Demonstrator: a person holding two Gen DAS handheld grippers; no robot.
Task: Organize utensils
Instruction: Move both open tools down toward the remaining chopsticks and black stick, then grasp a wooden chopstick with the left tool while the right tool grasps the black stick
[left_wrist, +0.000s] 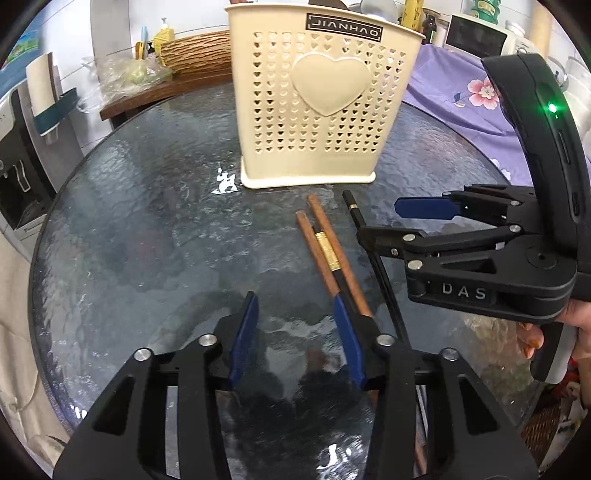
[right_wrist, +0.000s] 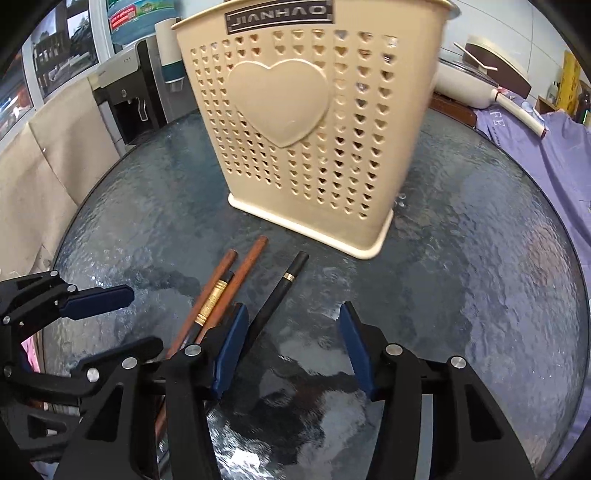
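Centrally, a cream utensil holder (left_wrist: 317, 99) stands on the round glass table (left_wrist: 147, 221); chopsticks (left_wrist: 328, 251) lie before it; left gripper (left_wrist: 295, 332) and right gripper (right_wrist: 291, 339) gape, empty.

A dark label plate reading "JIANHAO", seen mirrored, sits at the top front of the cream utensil holder (left_wrist: 317, 107), and raised letters "DAS" stand on the right gripper (left_wrist: 400, 227) body.

light: bright, even | glare: glass table (left_wrist: 147, 221) | edges: fisheye-warped, vignetted
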